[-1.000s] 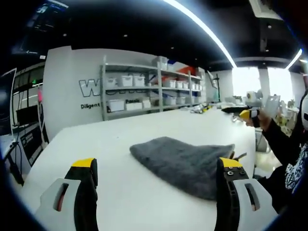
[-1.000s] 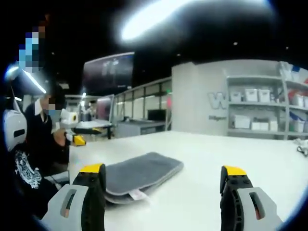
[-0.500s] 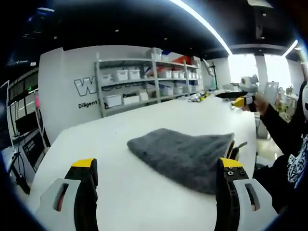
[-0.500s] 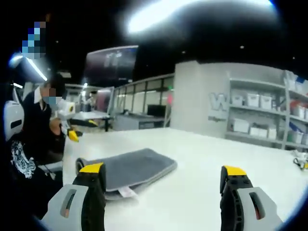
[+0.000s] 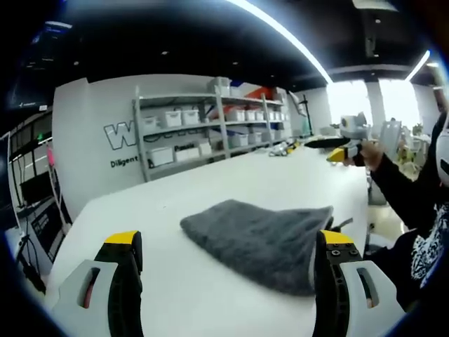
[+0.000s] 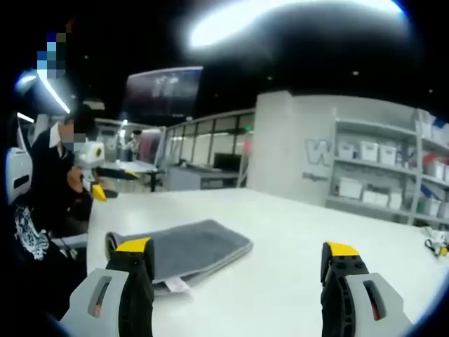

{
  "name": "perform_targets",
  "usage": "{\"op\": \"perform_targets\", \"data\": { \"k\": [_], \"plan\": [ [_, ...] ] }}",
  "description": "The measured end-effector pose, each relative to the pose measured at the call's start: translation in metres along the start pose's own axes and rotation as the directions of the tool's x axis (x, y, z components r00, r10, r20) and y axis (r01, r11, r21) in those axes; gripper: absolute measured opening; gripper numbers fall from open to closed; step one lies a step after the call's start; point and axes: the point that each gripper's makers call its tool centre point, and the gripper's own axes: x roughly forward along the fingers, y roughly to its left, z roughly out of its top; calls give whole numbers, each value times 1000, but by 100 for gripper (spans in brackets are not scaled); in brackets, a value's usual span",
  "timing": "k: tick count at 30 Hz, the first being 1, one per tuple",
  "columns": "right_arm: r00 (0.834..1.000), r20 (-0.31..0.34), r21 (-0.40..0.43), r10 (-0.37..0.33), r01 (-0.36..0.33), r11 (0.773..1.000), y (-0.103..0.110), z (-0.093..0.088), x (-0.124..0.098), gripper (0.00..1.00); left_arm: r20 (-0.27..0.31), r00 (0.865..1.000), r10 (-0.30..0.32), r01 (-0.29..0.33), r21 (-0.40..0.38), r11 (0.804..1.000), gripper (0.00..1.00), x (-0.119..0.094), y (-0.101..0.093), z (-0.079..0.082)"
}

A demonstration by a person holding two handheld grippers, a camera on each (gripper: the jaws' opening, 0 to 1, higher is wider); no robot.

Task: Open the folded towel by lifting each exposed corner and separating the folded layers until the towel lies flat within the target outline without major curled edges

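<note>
My left tongs (image 5: 223, 270) and my right tongs (image 6: 237, 277) are both apart with nothing between the tips, held low over the white counter (image 5: 210, 182).

The grey towel (image 5: 263, 235) lies folded on the counter, close to the edge nearest me. In the left gripper view it sits toward my right jaw, its near corner tucked just behind that jaw, the pile fluffy and slightly humped. In the right gripper view the towel (image 6: 189, 249) runs away behind my left jaw as a flat pad of stacked layers, and a small white tag (image 6: 173, 284) pokes out from between the layers at the near edge.

As I judge it, the task has barely started. No corner is lifted, no layer peeled back, and neither pair of tongs touches the cloth. I cannot make out any target outline on the counter, so I cannot say how the towel sits against it.

Everything is left: pinch an exposed corner, open the top fold, then the next, and smooth the edges flat. The tag side looks like where the layers are easiest to get at.

Beyond the counter's far edge stand shelves (image 5: 210, 130) with bins, and another person (image 6: 59, 175) is beside the counter holding yellow-tipped tongs of their own.
</note>
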Motion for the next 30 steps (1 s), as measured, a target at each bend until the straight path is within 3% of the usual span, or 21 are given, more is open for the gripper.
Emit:
{"op": "perform_targets", "data": {
  "k": [8,14,24,30],
  "plan": [
    [1000,-11,-15,-17,17,1000,-5,1,0,100,2,1000,-30,30,21,999,100,3,-12,8],
    [999,-6,-39,-36,36,999,-9,10,4,99,-23,999,-40,41,78,996,100,7,-23,14],
    [999,-25,-105,-31,29,994,-10,18,8,99,-43,997,-65,71,142,987,100,7,-41,23],
    [996,-41,-182,-77,68,981,-23,29,10,99,-38,996,-83,88,170,982,100,12,-56,31]
  ]
}}
